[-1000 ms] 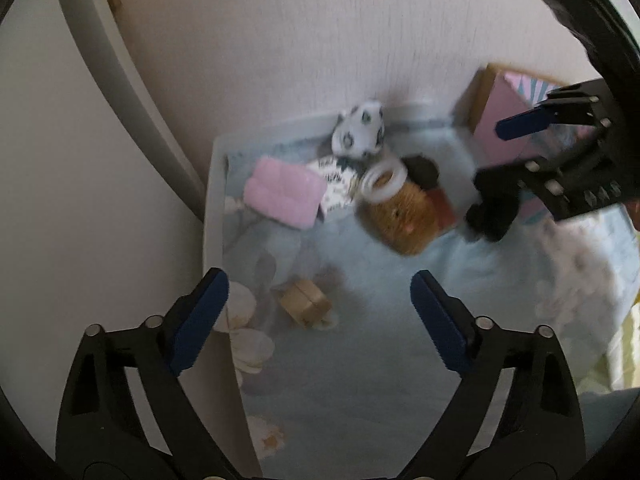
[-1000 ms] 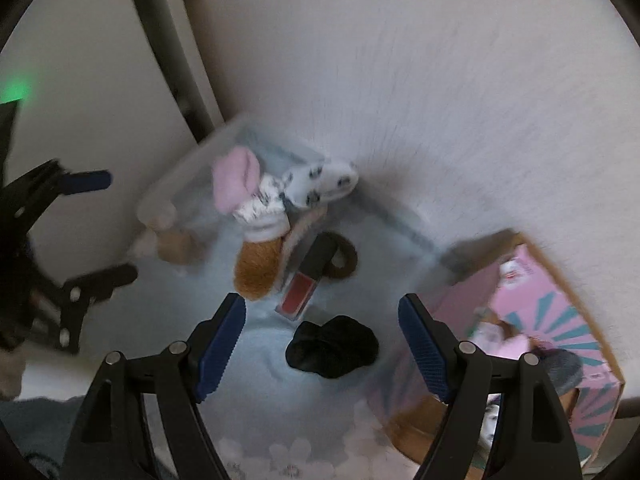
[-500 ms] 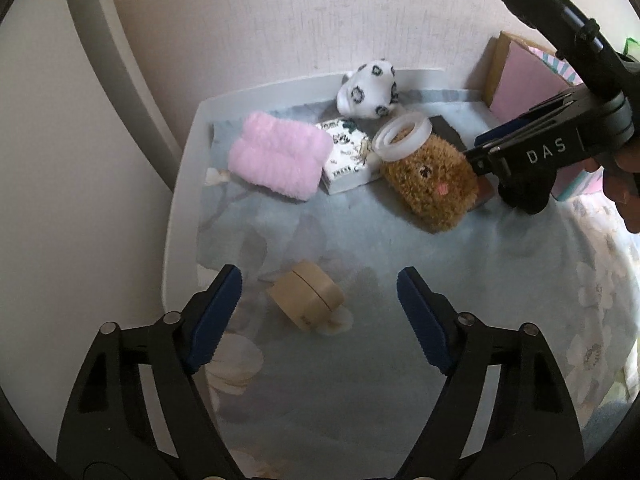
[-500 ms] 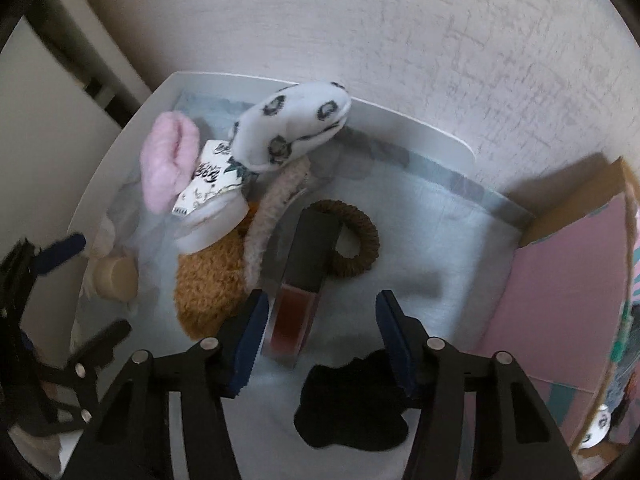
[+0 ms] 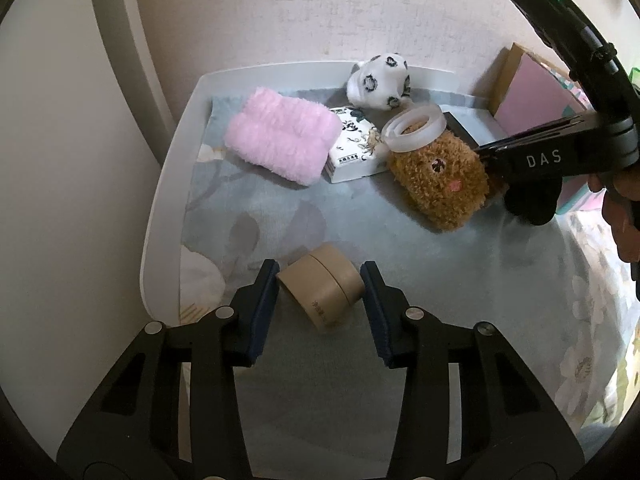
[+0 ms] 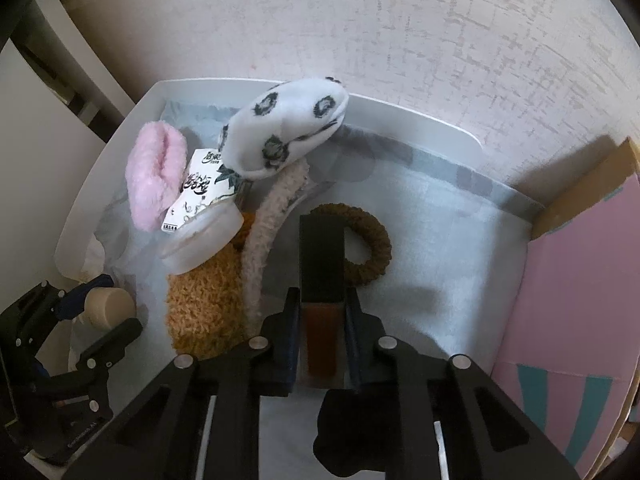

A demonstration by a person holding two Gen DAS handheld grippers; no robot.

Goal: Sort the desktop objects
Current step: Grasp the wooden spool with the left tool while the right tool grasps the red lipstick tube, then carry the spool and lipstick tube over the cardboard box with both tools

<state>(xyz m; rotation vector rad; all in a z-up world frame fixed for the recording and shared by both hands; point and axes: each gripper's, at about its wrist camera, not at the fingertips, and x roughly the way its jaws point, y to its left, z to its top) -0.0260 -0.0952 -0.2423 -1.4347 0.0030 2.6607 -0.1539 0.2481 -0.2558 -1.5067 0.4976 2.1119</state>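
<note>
the left gripper [image 5: 320,280] had just been closing, its pads touching both sides of the small kraft-paper jar [image 5: 322,290] lying tipped near the left edge of the white tray [image 5: 160,216]. the right gripper [image 6: 322,312] had also been closing and clamped the lip gloss tube [image 6: 321,280] by its tinted end, beside the brown scrunchie [image 6: 366,248], likely so both could be lifted out together for sorting.

pale textured wall [image 6: 440,40], grey floral cloth [image 5: 440,280] on white-rimmed surface, soft daylight
</note>
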